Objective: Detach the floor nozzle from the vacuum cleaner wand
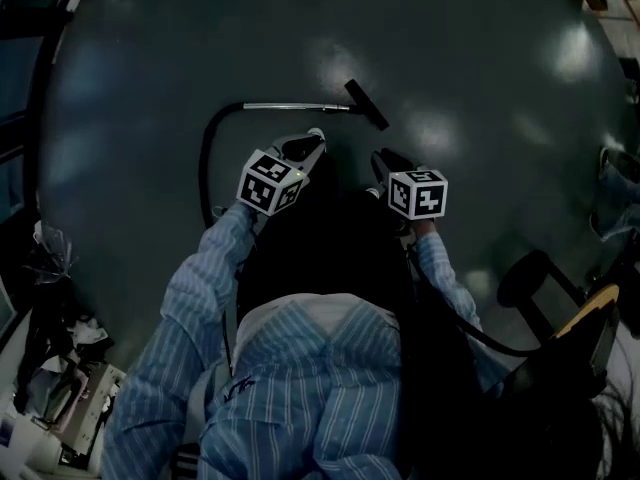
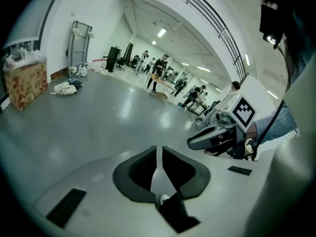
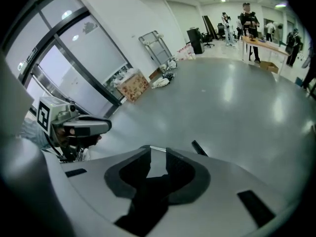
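On the grey floor lies a silver wand [image 1: 295, 107] with a black floor nozzle [image 1: 367, 104] on its right end and a black hose [image 1: 207, 153] curving off its left end. My left gripper [image 1: 310, 142] hovers just short of the wand, its jaws shut with nothing in them [image 2: 159, 149]. To its right, my right gripper [image 1: 384, 157] hangs below the nozzle, its jaws a little open and empty [image 3: 158, 154]. The right gripper view shows the wand [image 3: 157, 148] and the nozzle [image 3: 199, 148] just past the jaw tips.
A black chair base [image 1: 540, 278] stands at the right, and clutter [image 1: 60, 388] lies at the lower left. A cardboard box [image 3: 133, 87] and a metal rack [image 3: 155, 46] stand by the wall. People [image 2: 159, 73] work at tables far off.
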Demonstrator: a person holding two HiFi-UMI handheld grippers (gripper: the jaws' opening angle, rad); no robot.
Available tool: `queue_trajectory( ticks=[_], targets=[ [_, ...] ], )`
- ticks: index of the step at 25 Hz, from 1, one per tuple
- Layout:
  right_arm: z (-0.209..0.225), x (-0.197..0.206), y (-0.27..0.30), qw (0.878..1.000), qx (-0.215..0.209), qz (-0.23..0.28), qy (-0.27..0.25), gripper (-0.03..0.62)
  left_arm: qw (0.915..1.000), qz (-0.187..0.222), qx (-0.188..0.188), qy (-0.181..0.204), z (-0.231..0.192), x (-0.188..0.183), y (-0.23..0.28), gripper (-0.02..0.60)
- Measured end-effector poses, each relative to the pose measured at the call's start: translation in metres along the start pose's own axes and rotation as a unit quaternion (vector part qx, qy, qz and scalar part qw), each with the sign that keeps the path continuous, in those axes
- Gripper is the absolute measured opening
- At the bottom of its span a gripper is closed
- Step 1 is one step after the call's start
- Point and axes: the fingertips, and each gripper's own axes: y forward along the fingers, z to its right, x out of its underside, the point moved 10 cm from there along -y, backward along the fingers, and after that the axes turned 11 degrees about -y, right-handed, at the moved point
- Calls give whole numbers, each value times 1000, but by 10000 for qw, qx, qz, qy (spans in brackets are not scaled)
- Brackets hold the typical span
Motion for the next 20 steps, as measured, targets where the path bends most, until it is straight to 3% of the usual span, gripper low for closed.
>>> queue_trajectory(
  ticks=[3, 5, 10, 14, 17, 20],
  targets=[
    [21, 0, 13, 9999, -54, 83, 75, 145, 9997, -35, -197, -148, -22, -3, 29, 64],
    [41, 6, 35, 10000, -7, 31, 88, 160, 9993, -202, -291, -87, -41, 0, 53, 96],
    [95, 30, 106, 9985, 212, -507, 57, 193, 9954, -798, -513, 95, -86, 17, 112, 110],
    [139, 46, 165, 9948, 289, -818, -525, 230, 9843, -1627, -480, 487, -118, 43, 173, 112],
    [165, 66, 206, 9877, 233, -1198, -979, 236, 9796, -1861, -527, 550, -142, 65, 220, 121],
    [183, 92, 255, 9807, 109, -1481, -1271, 237, 9724, -2055, -858, 703, -181, 84, 262, 141]
  ],
)
